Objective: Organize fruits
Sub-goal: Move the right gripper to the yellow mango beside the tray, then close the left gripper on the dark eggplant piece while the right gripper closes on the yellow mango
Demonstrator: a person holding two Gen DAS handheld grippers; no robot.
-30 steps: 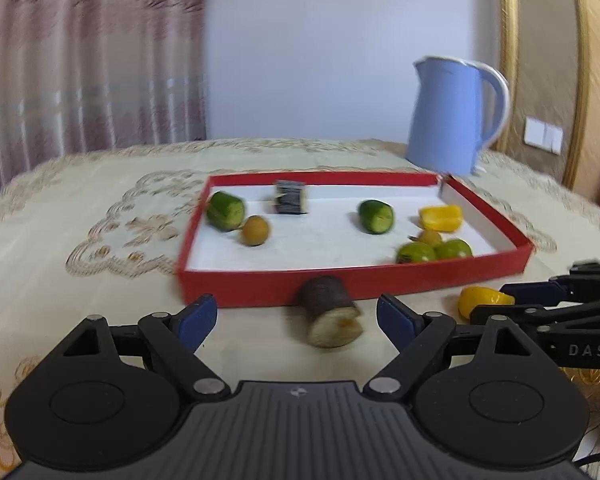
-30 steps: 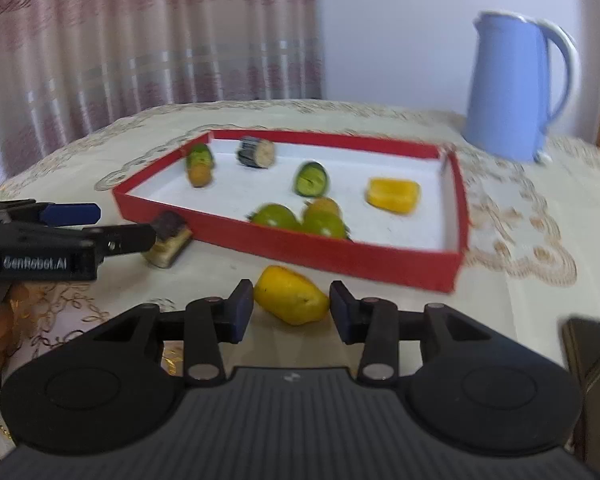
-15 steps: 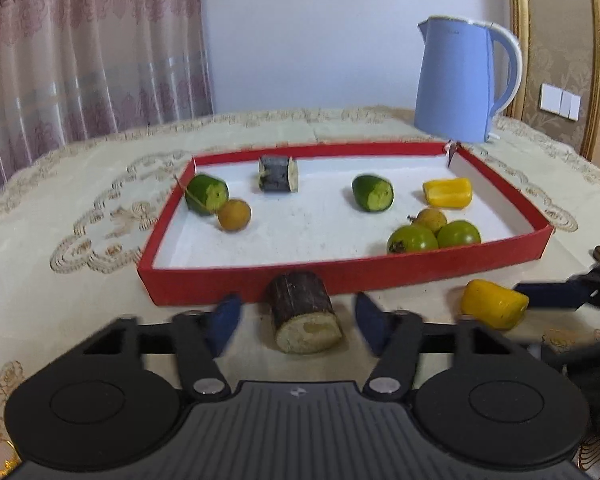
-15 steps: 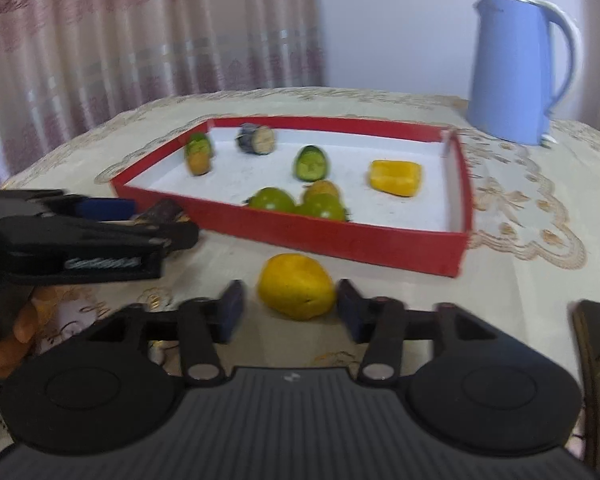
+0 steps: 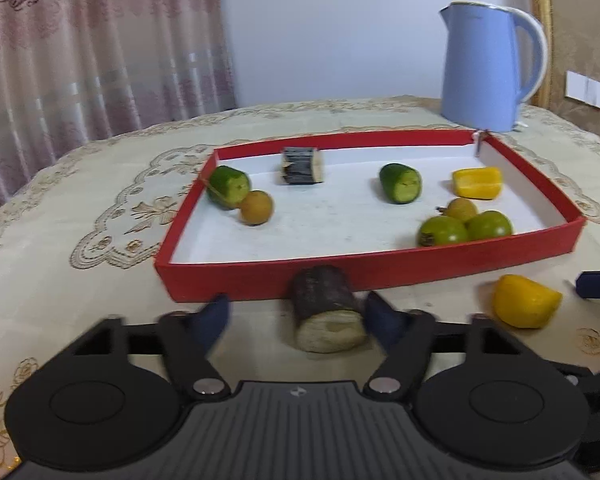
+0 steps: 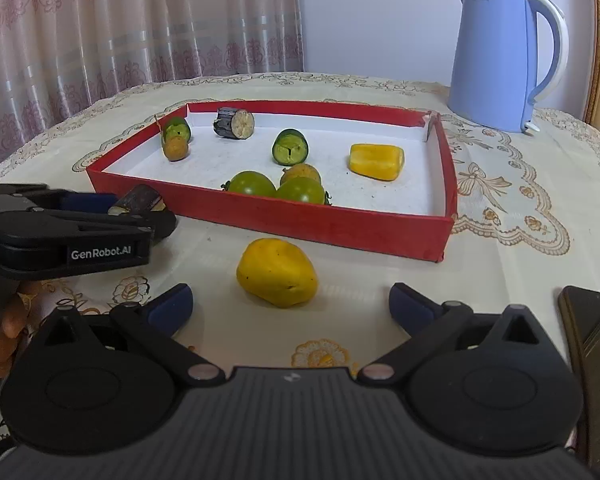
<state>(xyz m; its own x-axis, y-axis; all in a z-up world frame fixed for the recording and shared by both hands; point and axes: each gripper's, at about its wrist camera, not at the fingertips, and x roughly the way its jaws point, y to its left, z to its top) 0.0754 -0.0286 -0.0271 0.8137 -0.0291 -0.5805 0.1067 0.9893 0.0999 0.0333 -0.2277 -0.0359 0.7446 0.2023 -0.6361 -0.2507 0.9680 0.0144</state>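
Lying beside right gripper (image 6: 290, 304): phone (image 6: 590, 320).

Tabletop (image 6: 508, 240): cream cloth cover, matt, with raised gold embroidery.
Tray (image 6: 300, 224): red card-like walls, matt; white floor, slightly speckled.
Kettle (image 6: 496, 56): pale blue plastic, smooth, soft sheen.
Dark log piece (image 5: 326, 312): rough bark-like skin, pale fibrous cut end.
Yellow fruit (image 6: 276, 272): smooth, waxy.
Green fruits (image 6: 252, 184): glossy skin.
Left gripper (image 5: 296, 316), right gripper (image 6: 290, 306): matt black plastic, blue rubbery pads, small metal pivots.
Curtain (image 6: 100, 32): sheer patterned cloth.
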